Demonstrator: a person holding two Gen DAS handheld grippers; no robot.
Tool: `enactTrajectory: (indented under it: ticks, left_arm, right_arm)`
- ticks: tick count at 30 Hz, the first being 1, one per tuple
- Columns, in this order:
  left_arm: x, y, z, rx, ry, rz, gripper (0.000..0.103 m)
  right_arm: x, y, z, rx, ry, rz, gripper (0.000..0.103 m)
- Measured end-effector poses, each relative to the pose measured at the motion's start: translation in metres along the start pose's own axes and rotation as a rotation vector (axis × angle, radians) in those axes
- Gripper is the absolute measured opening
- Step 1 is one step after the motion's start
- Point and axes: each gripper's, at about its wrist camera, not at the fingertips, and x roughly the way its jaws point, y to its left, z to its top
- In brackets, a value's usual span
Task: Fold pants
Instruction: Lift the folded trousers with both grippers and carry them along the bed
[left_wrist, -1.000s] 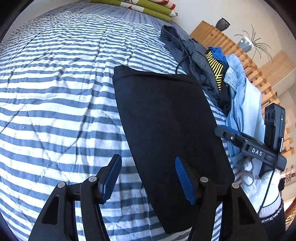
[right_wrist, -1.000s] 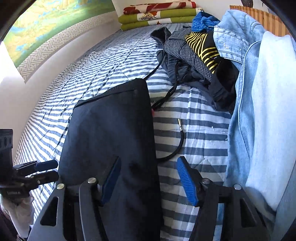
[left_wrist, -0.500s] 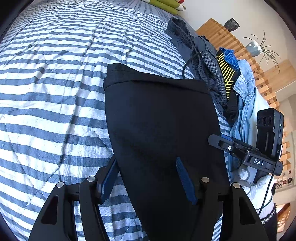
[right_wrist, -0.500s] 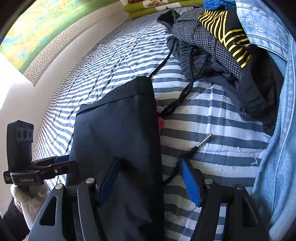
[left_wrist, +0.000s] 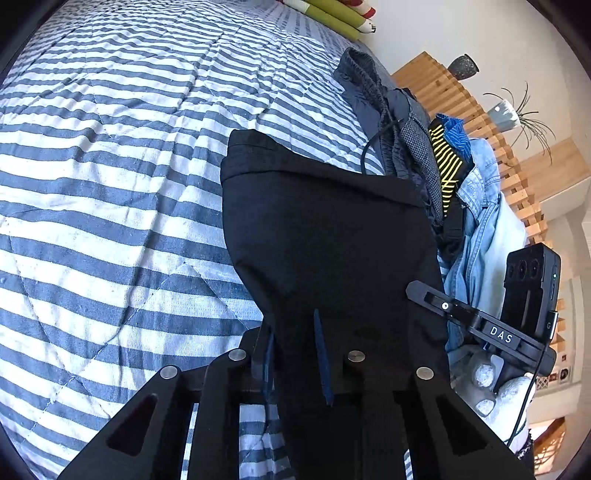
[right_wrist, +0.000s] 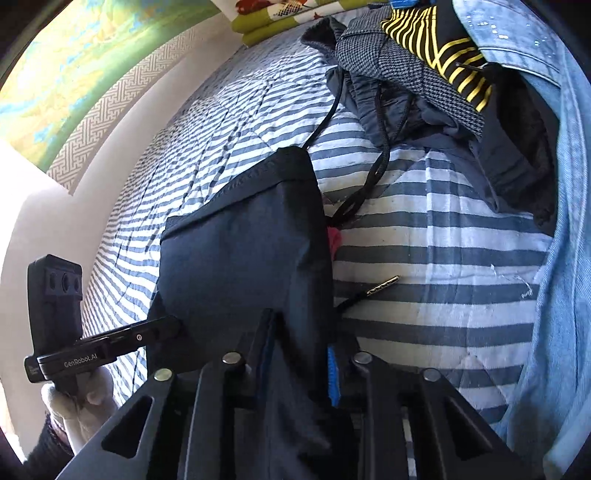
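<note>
Dark navy, almost black pants (left_wrist: 325, 236) lie folded lengthwise on the blue-and-white striped bed cover (left_wrist: 110, 192), with the far end flat and the near end gathered. My left gripper (left_wrist: 293, 354) is shut on the near left corner of the pants. In the right wrist view the same pants (right_wrist: 243, 251) run up the middle, and my right gripper (right_wrist: 299, 363) is shut on their near right corner. Each view shows the other gripper beside the pants, held by a white-gloved hand (right_wrist: 81, 406). The cloth hides most of the blue pads.
A heap of other clothes (right_wrist: 436, 74) with a grey checked piece, a yellow-striped top and light denim (right_wrist: 565, 258) lies along the right side of the bed. A black drawstring with a metal tip (right_wrist: 384, 286) trails next to the pants. Folded cushions (left_wrist: 332, 18) and a wooden headboard (left_wrist: 461, 99) stand beyond.
Both grippers moved forward onto the near end of the pants and went from open to shut on the cloth. The near edge now bunches up between the fingers.
</note>
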Motion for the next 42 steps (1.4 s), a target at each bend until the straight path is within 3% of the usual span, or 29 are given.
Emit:
enactTrajectory:
  ticks: [6,12,18,22,24,26,28,30,33,35,37,42]
  left_arm:
    - [-0.049,-0.011,-0.015,0.021,-0.023,-0.040,0.010]
    - [-0.123,-0.003,-0.065,0.063,-0.015,-0.033,0.010]
    - [-0.174,0.042,-0.134,0.064,0.011,0.039,0.011]
    - [-0.169,0.075,-0.164,0.064,0.025,0.107,0.013]
    - [-0.167,0.086,-0.171,0.055,0.000,0.126,0.017]
    - [-0.167,0.095,-0.175,0.039,-0.025,0.155,0.034]
    - [-0.168,0.103,-0.181,0.017,-0.013,0.138,0.053]
    - [-0.169,0.107,-0.190,0.028,-0.012,0.132,0.053]
    - [-0.162,0.109,-0.199,0.036,0.004,0.126,0.047]
    - [-0.155,0.109,-0.202,0.018,0.003,0.102,0.028]
    - [-0.154,0.108,-0.202,0.011,-0.012,0.108,0.019]
    - [-0.168,0.096,-0.193,0.072,-0.057,0.122,0.012]
  right_arm:
    - [-0.020,0.022,-0.018,0.050,-0.020,0.017,0.011]
    - [-0.051,0.067,-0.066,0.076,-0.030,0.100,0.011]
    - [-0.049,0.121,-0.142,0.058,0.015,0.171,0.010]
    - [-0.023,0.149,-0.182,0.002,0.049,0.141,0.010]
    - [-0.014,0.160,-0.193,-0.060,0.029,0.084,0.011]
    - [-0.016,0.169,-0.200,-0.103,0.012,0.040,0.016]
    - [-0.020,0.171,-0.204,-0.106,0.006,0.000,0.023]
    - [-0.027,0.169,-0.210,-0.119,0.001,0.000,0.038]
    - [-0.031,0.170,-0.219,-0.160,0.010,-0.029,0.042]
    - [-0.022,0.167,-0.227,-0.146,0.040,-0.010,0.042]
    - [-0.005,0.162,-0.226,-0.122,0.078,0.001,0.042]
    - [-0.002,0.157,-0.225,-0.002,0.075,0.109,0.015]
